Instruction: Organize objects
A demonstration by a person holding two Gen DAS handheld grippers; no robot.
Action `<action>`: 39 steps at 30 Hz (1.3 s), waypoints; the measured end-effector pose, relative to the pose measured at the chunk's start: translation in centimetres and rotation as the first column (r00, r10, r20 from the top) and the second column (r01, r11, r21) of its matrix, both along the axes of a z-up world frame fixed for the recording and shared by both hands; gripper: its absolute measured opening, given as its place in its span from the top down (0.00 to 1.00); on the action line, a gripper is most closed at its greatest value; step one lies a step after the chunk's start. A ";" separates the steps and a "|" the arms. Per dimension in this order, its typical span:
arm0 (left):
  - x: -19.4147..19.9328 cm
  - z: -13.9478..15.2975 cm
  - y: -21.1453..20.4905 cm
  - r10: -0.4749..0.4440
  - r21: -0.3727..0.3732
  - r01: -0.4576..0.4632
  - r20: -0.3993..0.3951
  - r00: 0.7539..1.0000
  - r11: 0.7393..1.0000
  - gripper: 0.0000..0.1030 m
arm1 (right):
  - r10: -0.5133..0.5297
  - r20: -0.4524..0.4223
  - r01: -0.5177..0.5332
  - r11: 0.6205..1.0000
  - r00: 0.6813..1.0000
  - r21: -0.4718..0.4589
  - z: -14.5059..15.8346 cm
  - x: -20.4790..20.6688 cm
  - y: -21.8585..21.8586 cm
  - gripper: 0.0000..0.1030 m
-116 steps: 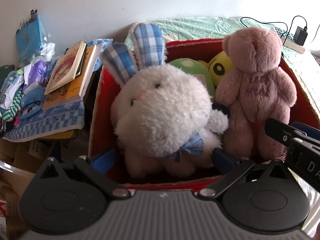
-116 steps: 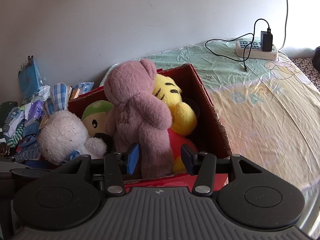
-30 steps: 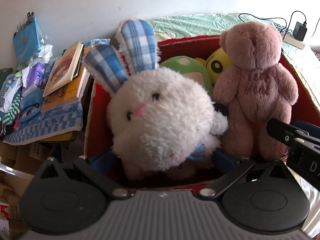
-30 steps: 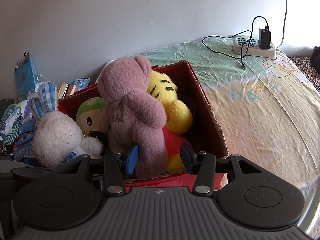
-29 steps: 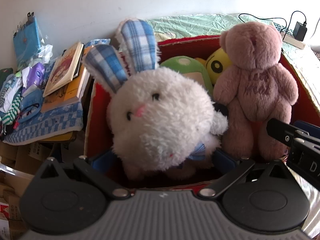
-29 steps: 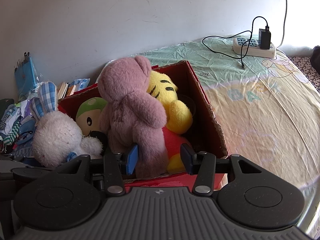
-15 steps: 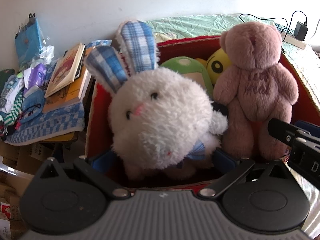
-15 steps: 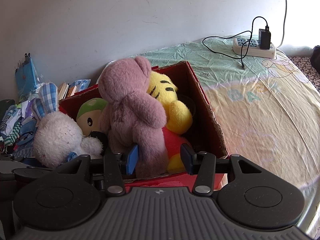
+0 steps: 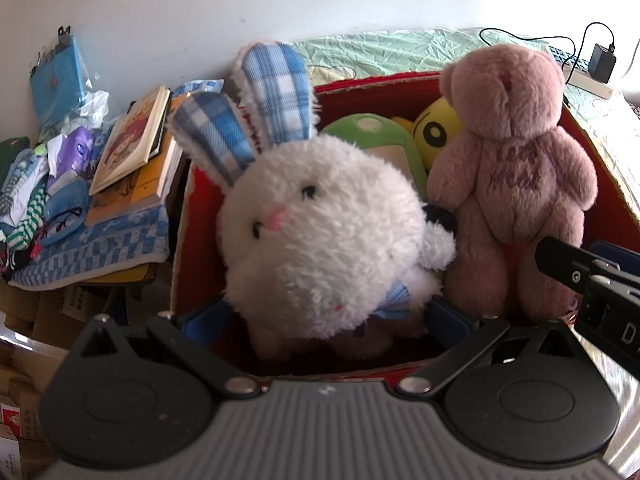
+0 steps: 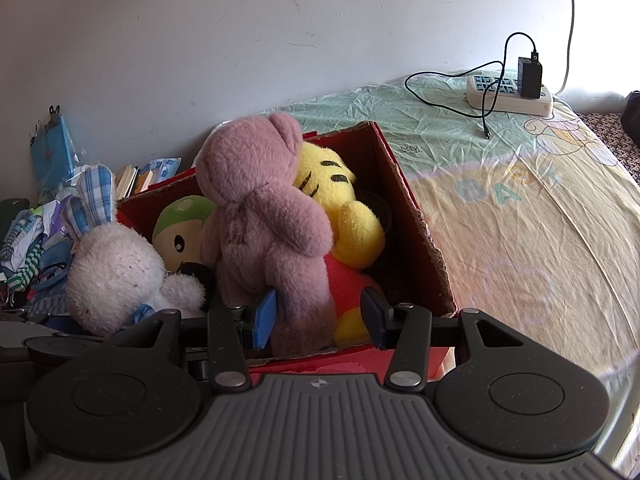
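Observation:
A white plush bunny [image 9: 324,240] with blue checked ears sits at the near left of the red cardboard box [image 9: 188,216]. My left gripper [image 9: 324,320] is open, its blue pads on either side of the bunny's lower body. A pink teddy bear [image 10: 264,216] stands upright in the box. My right gripper [image 10: 318,314] is open around one of its legs: the left pad touches the leg and a gap shows at the right pad. A green-capped plush [image 10: 180,236] and a yellow striped plush [image 10: 344,216] lie behind them.
Books [image 9: 132,144], a blue checked cloth [image 9: 100,248] and loose small items are piled left of the box. The box rests on a bed with a wrinkled pastel sheet [image 10: 520,220]. At the far right a power strip [image 10: 508,92] holds a charger and cable. Cardboard cartons [image 9: 24,360] sit lower left.
The bunny has risen and tipped toward the left camera since the oldest frame, and now fills more of the view. The bear and the right gripper have barely moved.

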State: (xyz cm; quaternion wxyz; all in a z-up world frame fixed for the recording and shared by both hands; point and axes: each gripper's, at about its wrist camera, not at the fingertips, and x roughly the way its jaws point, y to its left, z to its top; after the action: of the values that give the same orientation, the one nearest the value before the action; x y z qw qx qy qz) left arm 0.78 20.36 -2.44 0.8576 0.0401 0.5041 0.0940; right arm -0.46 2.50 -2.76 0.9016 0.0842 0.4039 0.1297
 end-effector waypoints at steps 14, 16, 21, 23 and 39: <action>0.0 0.0 0.0 0.000 0.000 0.000 0.001 1.000 1.000 0.00 | 0.001 0.001 -0.001 1.000 1.000 0.000 0.0 -0.1 0.0 0.52; 0.0 0.0 0.0 0.000 0.000 0.000 0.002 1.000 1.000 0.00 | 0.000 0.001 0.000 1.000 1.000 0.001 0.0 -0.1 0.0 0.52; 0.0 0.0 0.0 -0.001 0.001 0.001 0.004 1.000 1.000 0.00 | 0.001 0.002 -0.001 1.000 1.000 -0.001 0.0 -0.1 -0.1 0.52; 0.0 0.0 0.0 0.000 0.000 0.000 0.005 1.000 1.000 0.00 | 0.000 0.002 0.000 1.000 1.000 -0.001 0.1 -0.2 -0.1 0.52; 0.2 -0.1 0.0 0.013 -0.013 -0.013 0.000 1.000 1.000 0.00 | 0.000 0.004 0.000 1.000 1.000 -0.002 0.2 -0.2 0.0 0.52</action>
State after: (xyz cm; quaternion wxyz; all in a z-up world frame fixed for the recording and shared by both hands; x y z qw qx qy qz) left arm 0.94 20.38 -2.53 0.8572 0.0315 0.5050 0.0963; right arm -0.63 2.51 -2.60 0.9025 0.0830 0.4021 0.1297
